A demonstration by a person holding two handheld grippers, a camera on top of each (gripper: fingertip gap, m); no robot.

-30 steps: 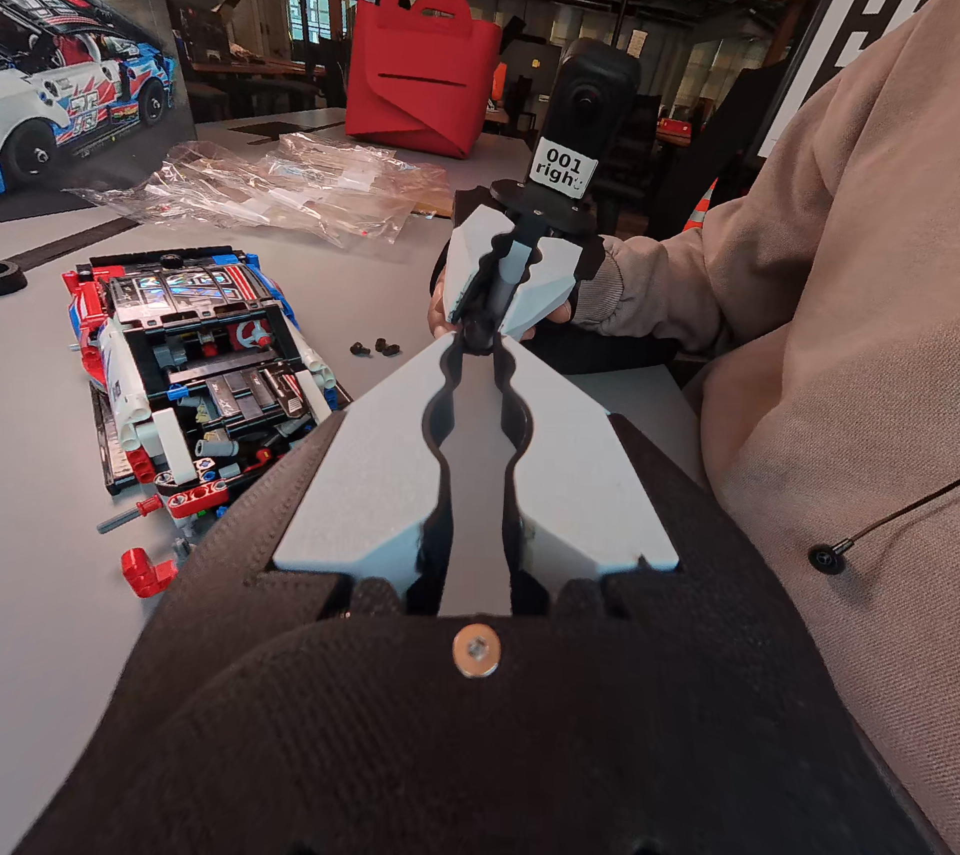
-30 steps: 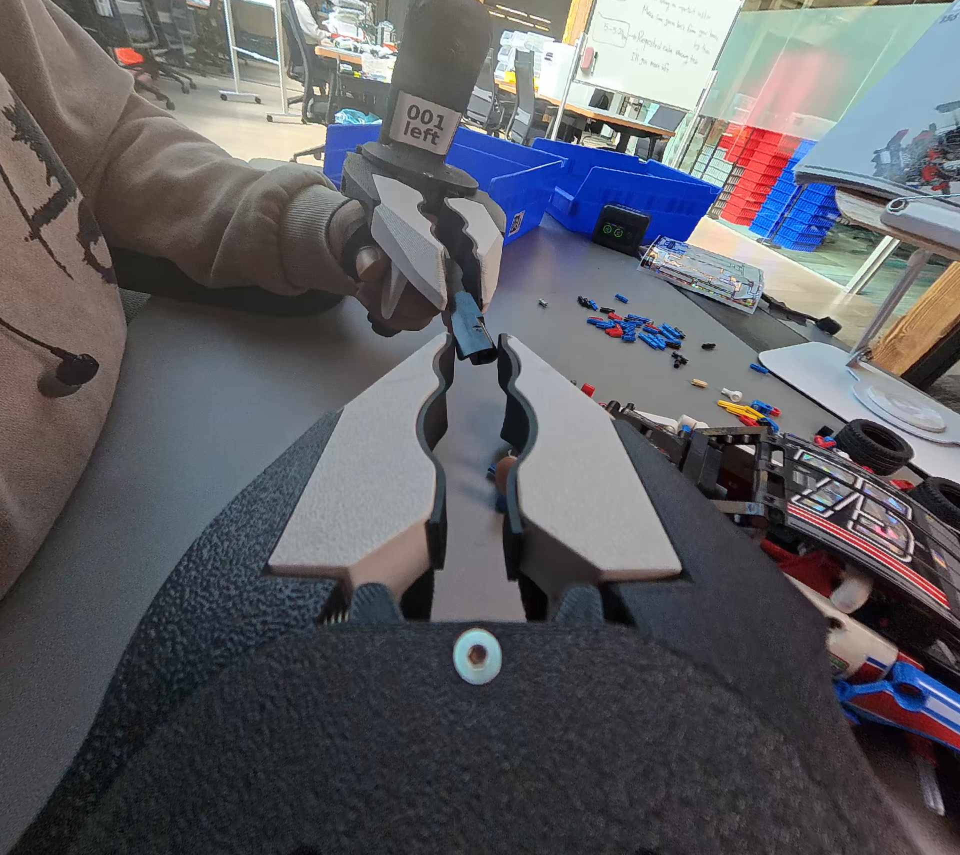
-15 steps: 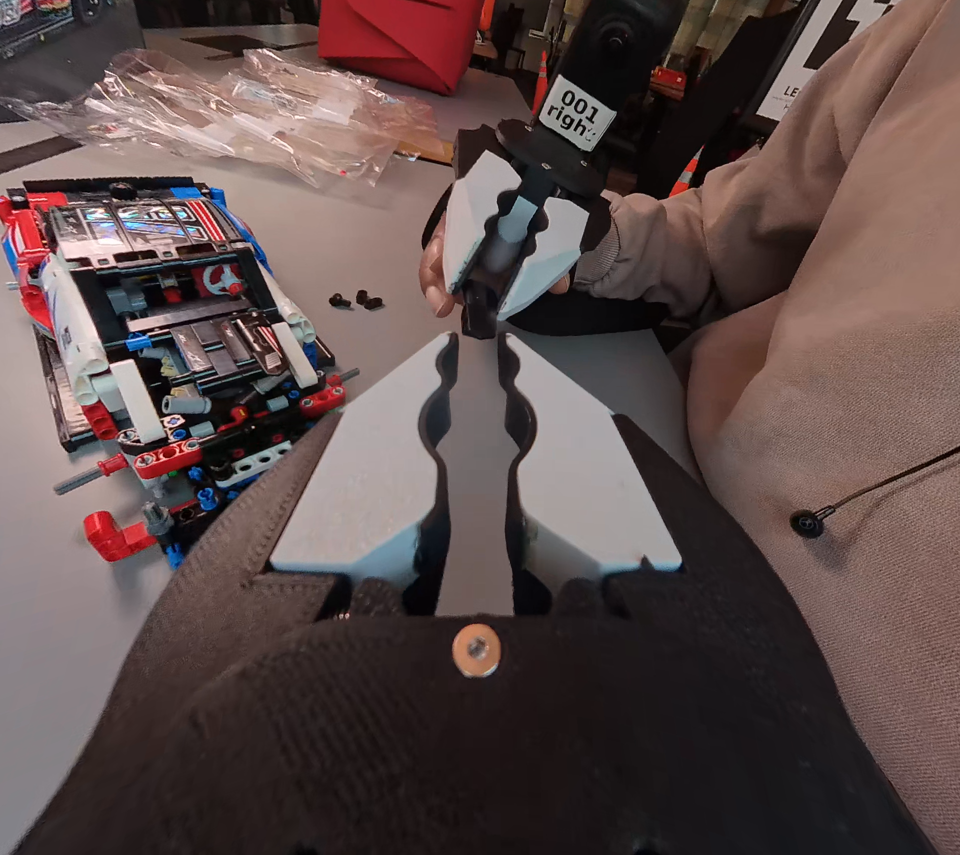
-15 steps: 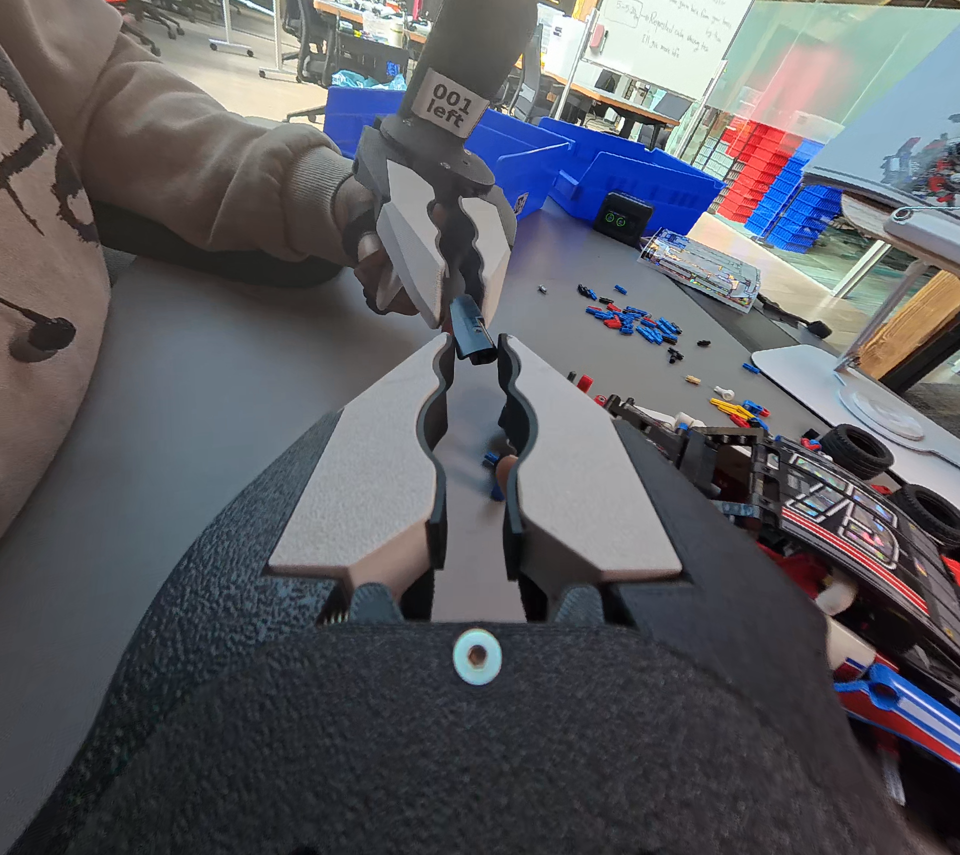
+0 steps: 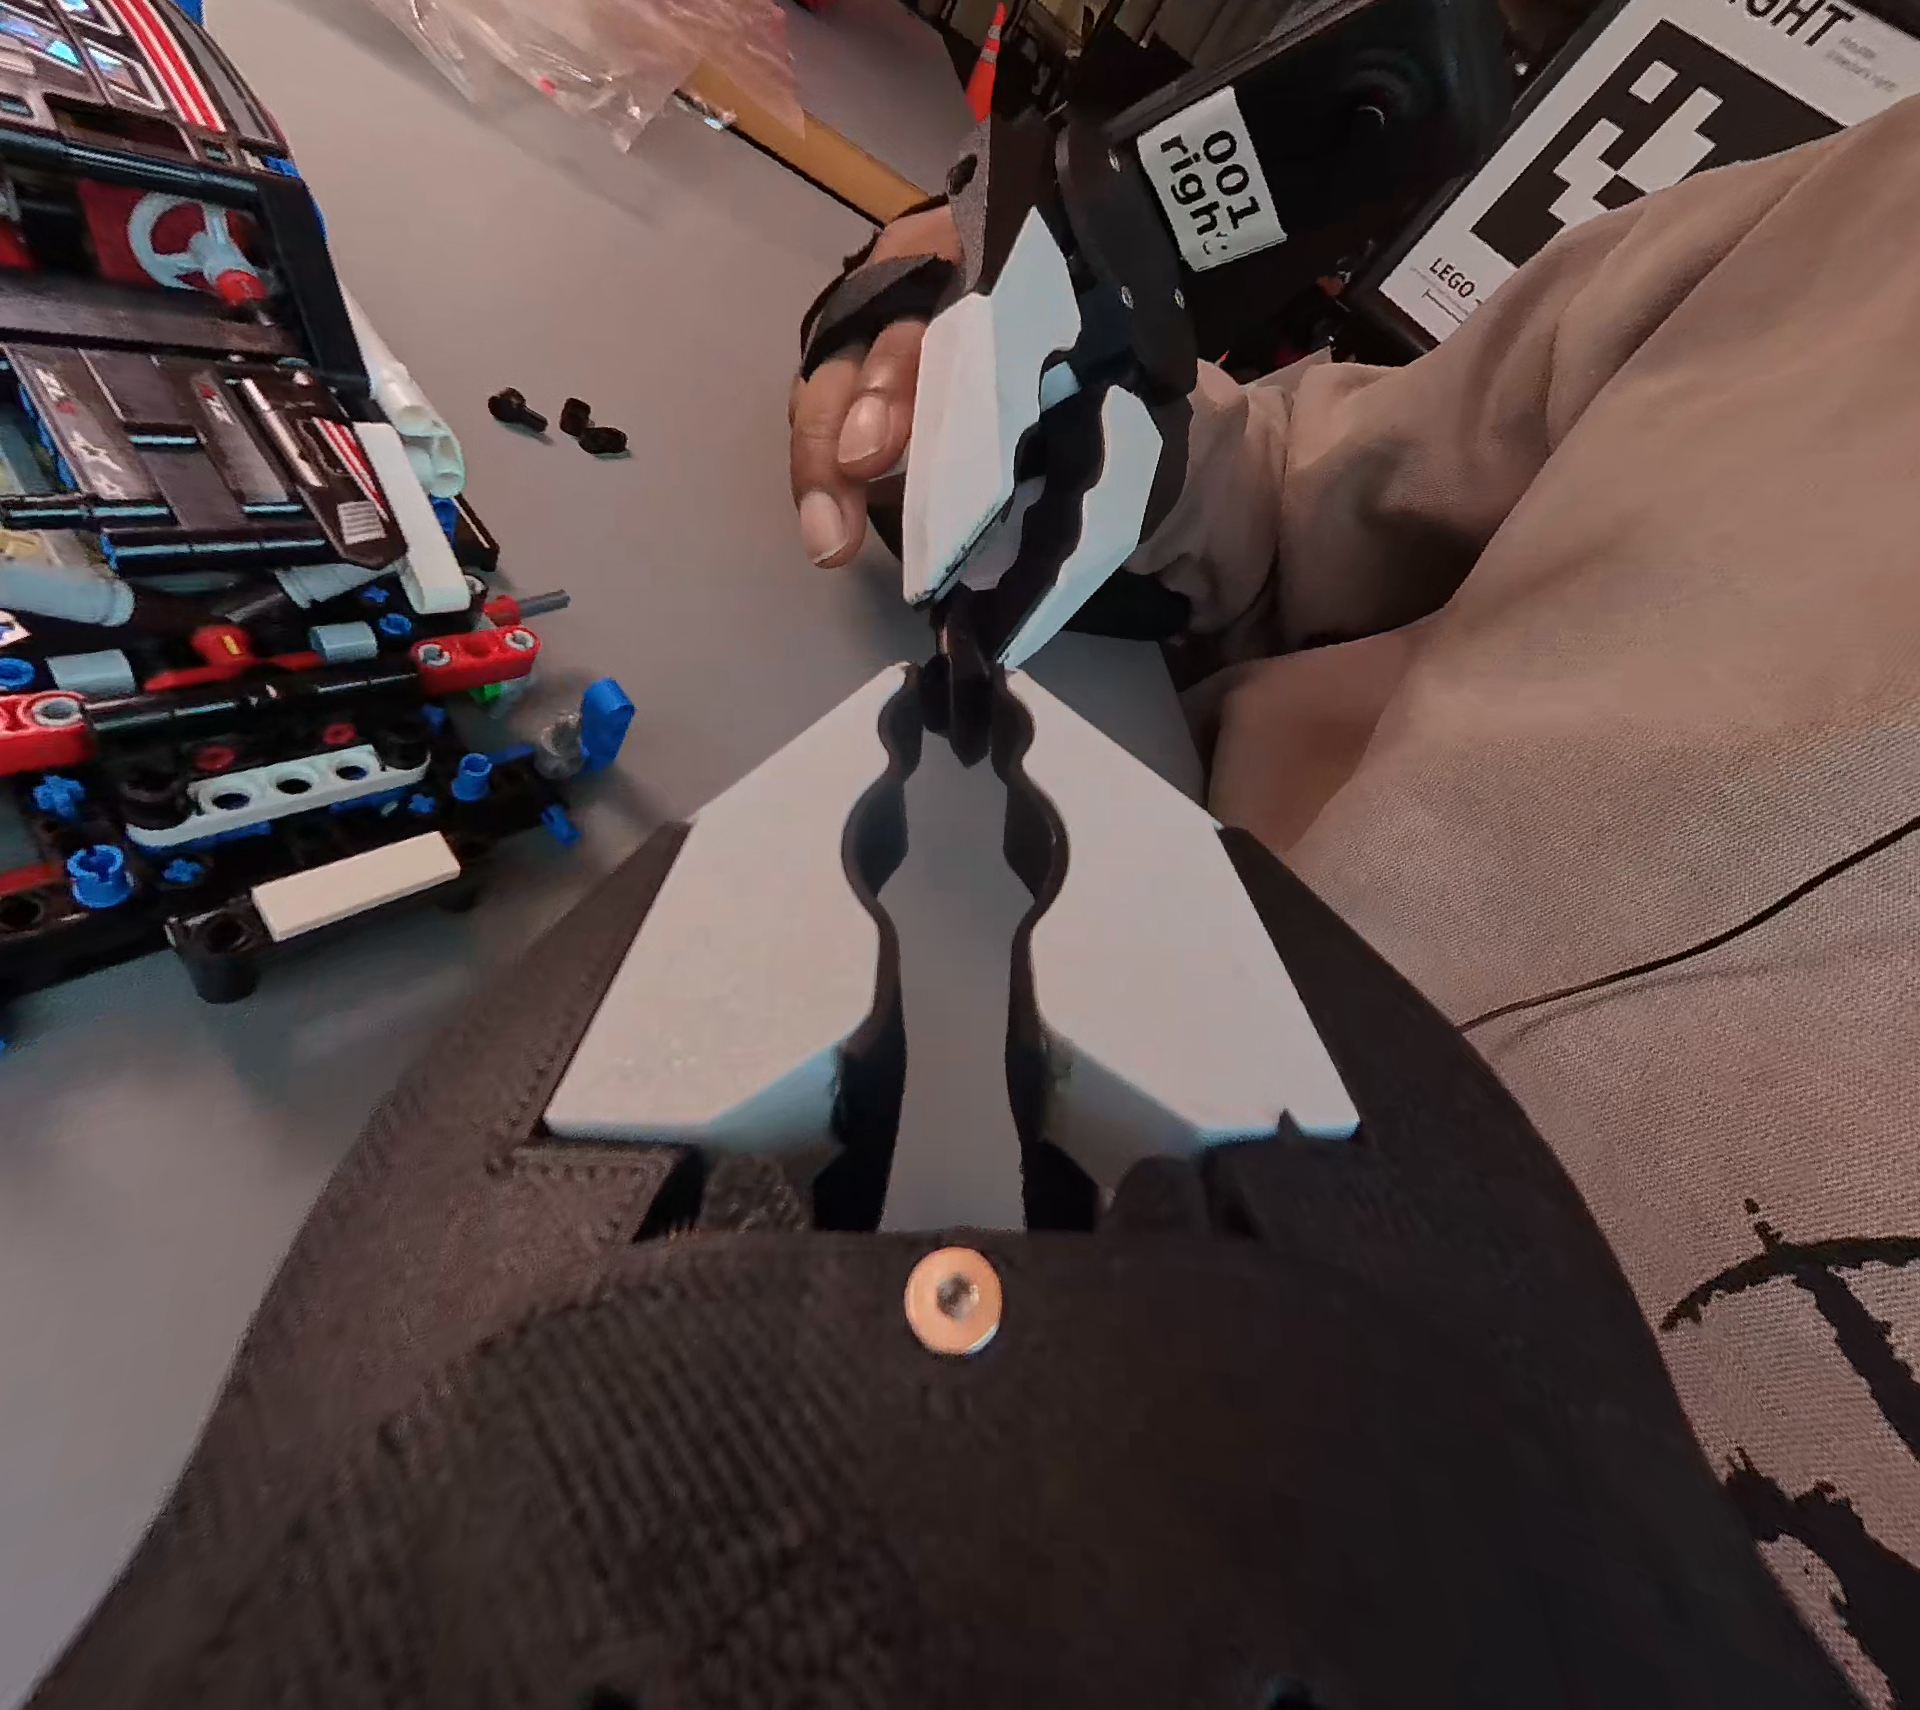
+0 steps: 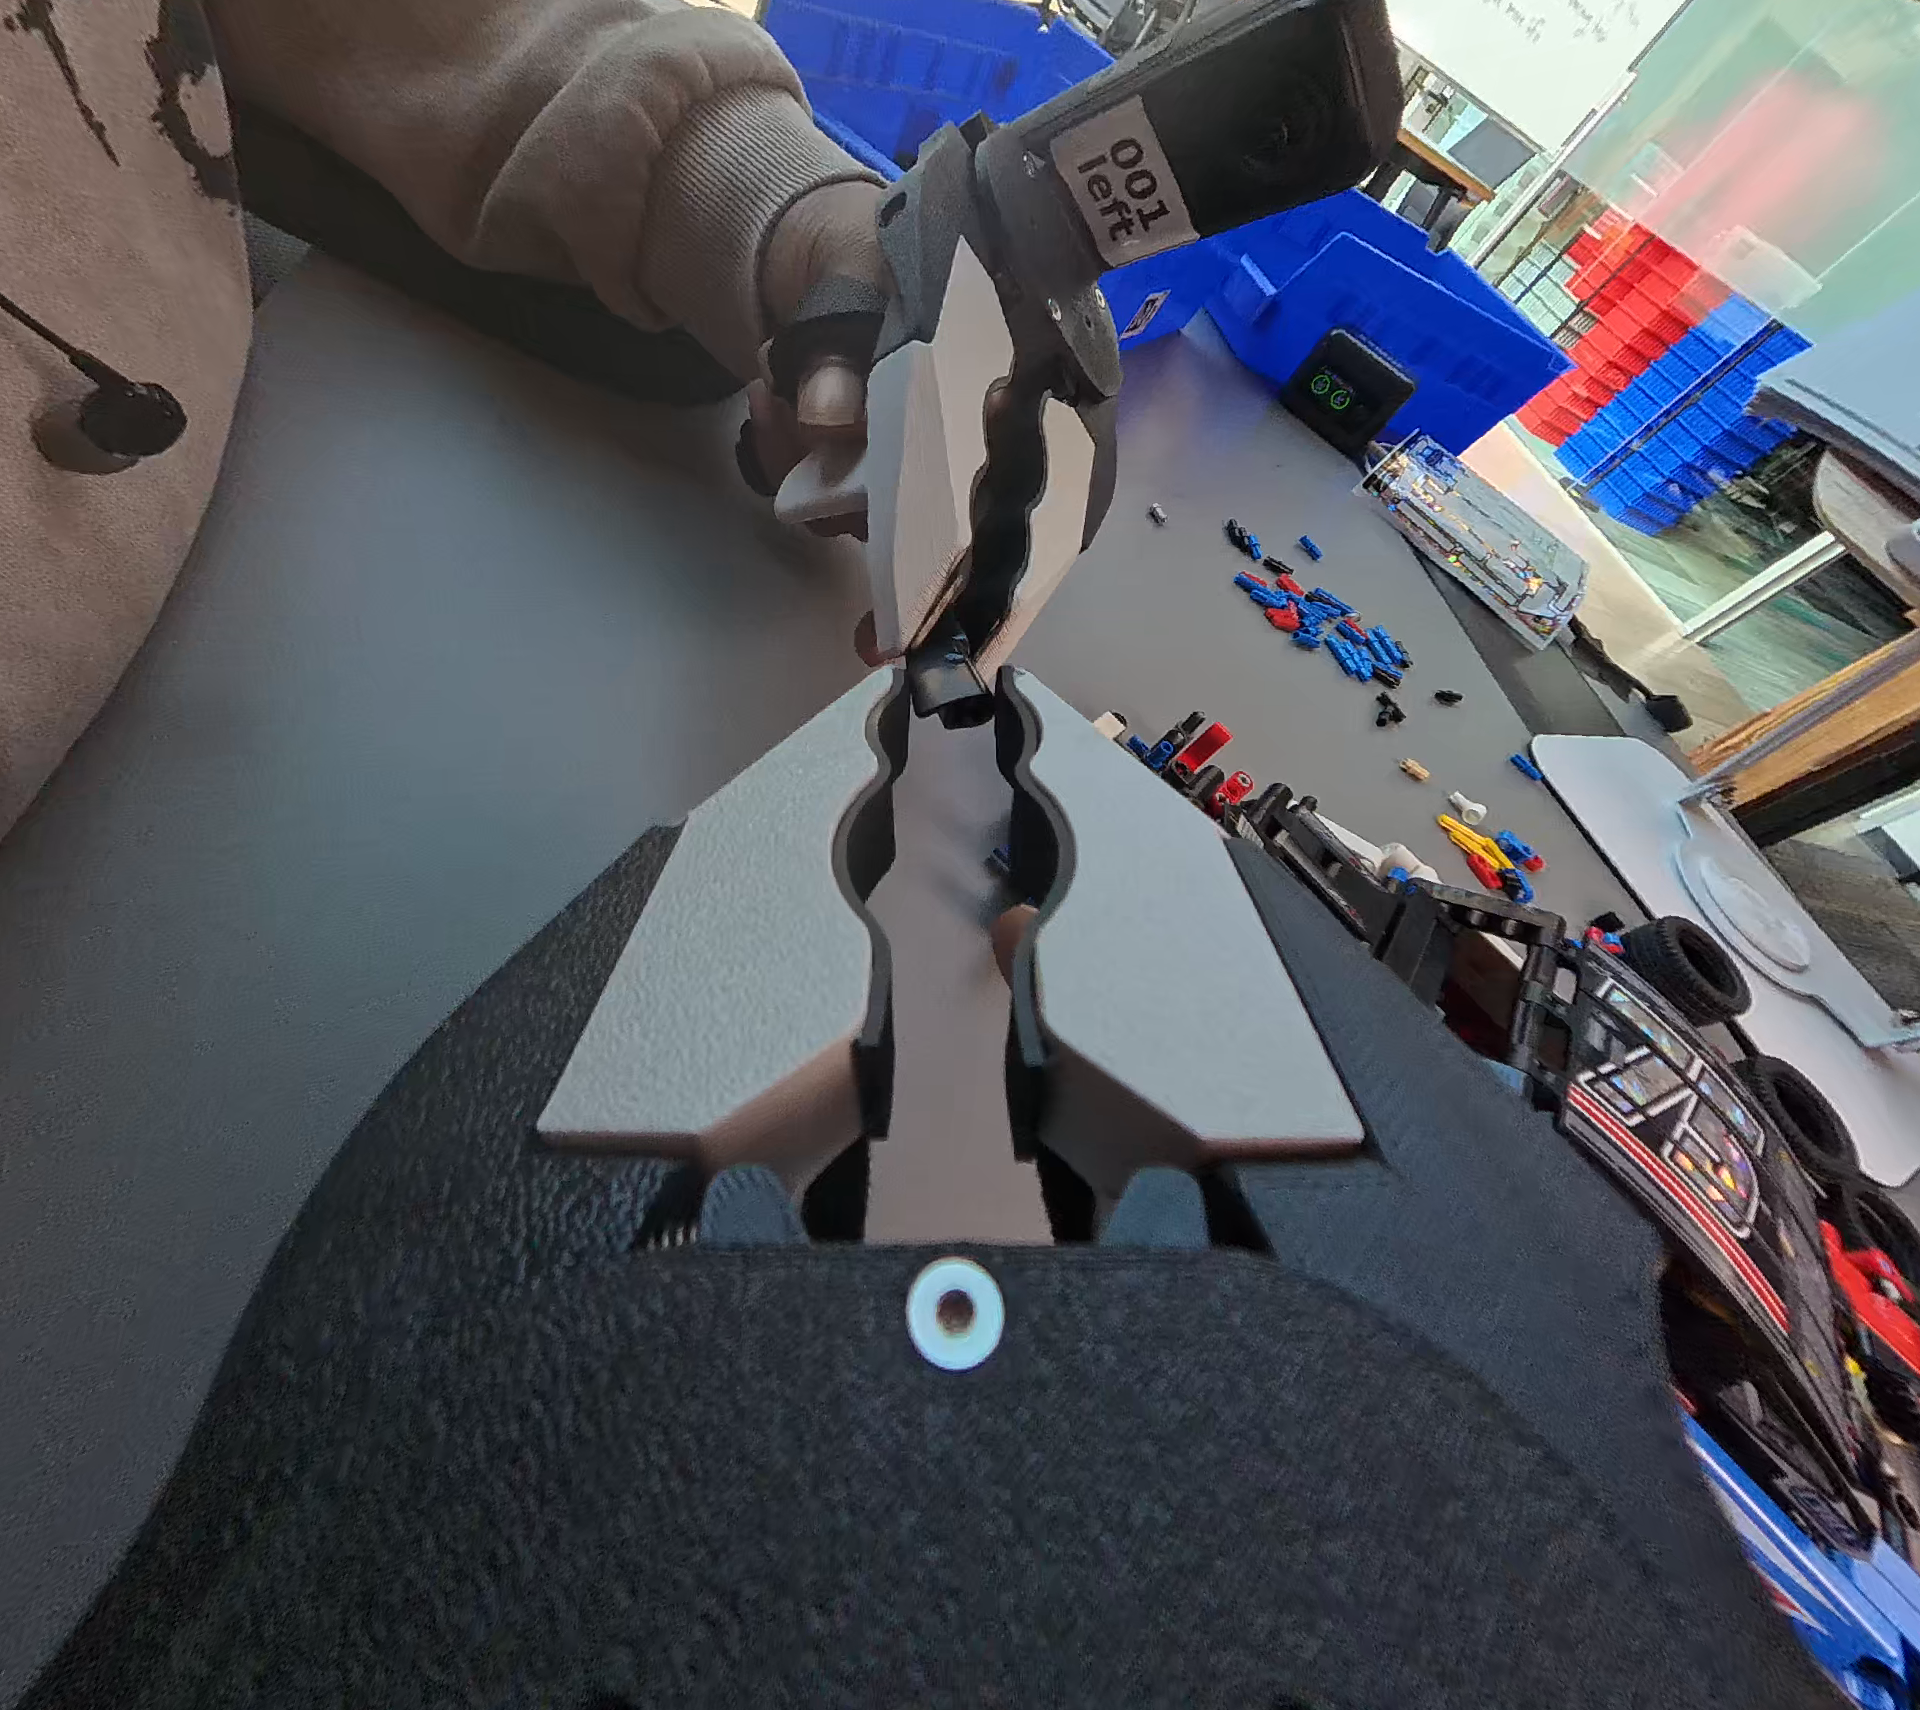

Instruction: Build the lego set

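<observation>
Both grippers meet tip to tip above the grey worktop (image 5: 644, 226): left gripper (image 5: 956, 684) and right gripper (image 6: 951, 684) each have fingers clenched on one small black piece (image 6: 948, 692), the part-built car (image 5: 208, 517) lying left of the left fingers; white printed stickers mark both tools.

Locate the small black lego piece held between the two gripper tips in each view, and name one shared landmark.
Left wrist view: small black lego piece at centre, between both hand-held grippers' tips.
Right wrist view: same piece at centre, just above the near fingers.
Shared landmark: the partly built black, red and blue lego race car.
</observation>
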